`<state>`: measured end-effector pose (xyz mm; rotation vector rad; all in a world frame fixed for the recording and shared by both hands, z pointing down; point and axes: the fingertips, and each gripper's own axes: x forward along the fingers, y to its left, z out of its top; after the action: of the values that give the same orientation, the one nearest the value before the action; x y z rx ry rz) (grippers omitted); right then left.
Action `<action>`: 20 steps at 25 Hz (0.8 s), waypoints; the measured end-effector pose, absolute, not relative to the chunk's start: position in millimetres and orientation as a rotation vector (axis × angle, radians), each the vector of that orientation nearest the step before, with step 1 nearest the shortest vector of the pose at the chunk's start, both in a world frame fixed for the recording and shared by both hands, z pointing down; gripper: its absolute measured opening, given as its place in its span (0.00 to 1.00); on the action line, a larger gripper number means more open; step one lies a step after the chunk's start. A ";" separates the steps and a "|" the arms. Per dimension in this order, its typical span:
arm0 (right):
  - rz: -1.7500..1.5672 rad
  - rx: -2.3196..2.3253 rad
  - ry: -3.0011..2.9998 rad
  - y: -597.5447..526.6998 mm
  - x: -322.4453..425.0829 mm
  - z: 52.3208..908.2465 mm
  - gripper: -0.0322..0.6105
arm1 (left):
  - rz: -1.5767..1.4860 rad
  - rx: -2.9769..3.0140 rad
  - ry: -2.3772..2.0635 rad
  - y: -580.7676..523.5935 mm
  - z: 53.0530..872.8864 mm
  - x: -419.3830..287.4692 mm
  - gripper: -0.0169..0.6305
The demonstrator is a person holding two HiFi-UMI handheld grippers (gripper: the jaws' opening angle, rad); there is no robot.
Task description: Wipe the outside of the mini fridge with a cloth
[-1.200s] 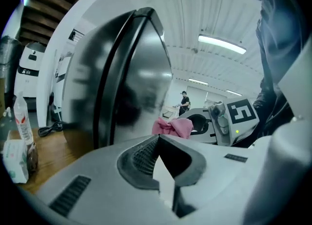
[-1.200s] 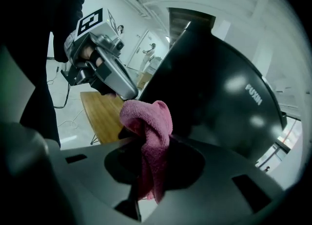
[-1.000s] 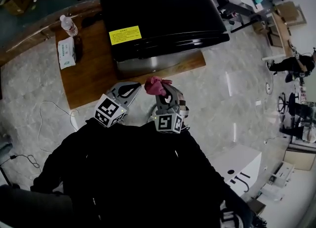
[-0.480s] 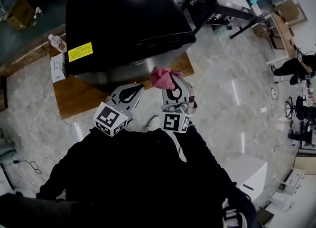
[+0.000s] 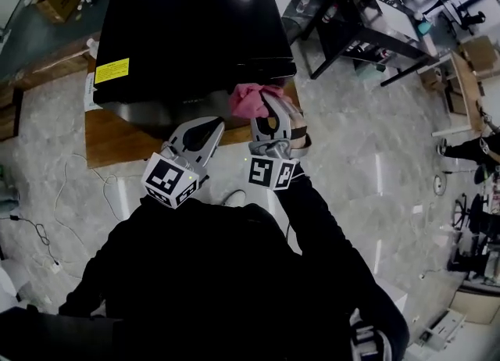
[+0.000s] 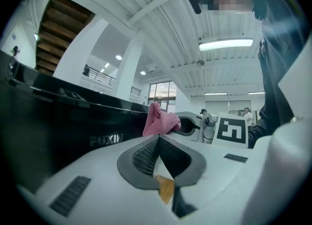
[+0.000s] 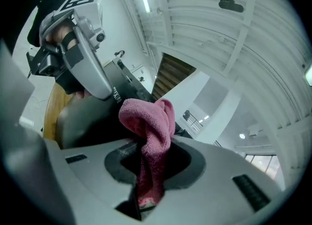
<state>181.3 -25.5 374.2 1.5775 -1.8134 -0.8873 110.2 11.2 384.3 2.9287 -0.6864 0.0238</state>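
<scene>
Our right gripper (image 5: 268,109) clamps the pink cloth (image 5: 247,100) mid-frame, at the front edge of the black mini fridge (image 5: 187,31) in the upper left. Our left gripper (image 5: 205,127) is pinched together, empty. With so narrow a fold held, rubbing could tug the cloth free.

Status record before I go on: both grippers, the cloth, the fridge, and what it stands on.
left gripper: shut, empty, low in front of the fridge
right gripper: shut on cloth
cloth: pink, bunched, at the fridge's front top edge; contact unclear
mini fridge: black, yellow sticker on top
support: wooden platform on the floor
</scene>
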 end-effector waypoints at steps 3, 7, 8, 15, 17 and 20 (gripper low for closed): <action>-0.971 1.547 -1.819 -26.2 175.2 378.5 0.19 | 0.023 2.907 -0.786 10.0 389.0 104.1 0.04; -1.011 1.501 -1.854 -22.9 159.1 393.7 0.18 | 0.044 2.865 -0.886 10.5 406.8 89.6 0.04; -1.013 1.488 -1.863 -20.9 155.6 399.5 0.18 | 0.052 2.855 -0.903 11.9 412.9 87.4 0.04; -0.932 1.391 -1.915 -27.4 158.0 454.4 0.18 | 0.136 2.794 -0.947 0.5 459.1 99.4 0.04; -0.903 1.358 -1.925 -26.8 158.8 474.1 0.18 | 0.168 2.775 -0.949 -0.2 474.4 101.5 0.04; -0.864 1.310 -1.934 -26.8 161.4 502.7 0.18 | 0.226 2.749 -0.946 -1.6 498.3 106.6 0.04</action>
<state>161.4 -26.8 502.7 1.3099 -1.9336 -0.8644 106.6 -1.6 498.3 2.7489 -0.9464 0.2259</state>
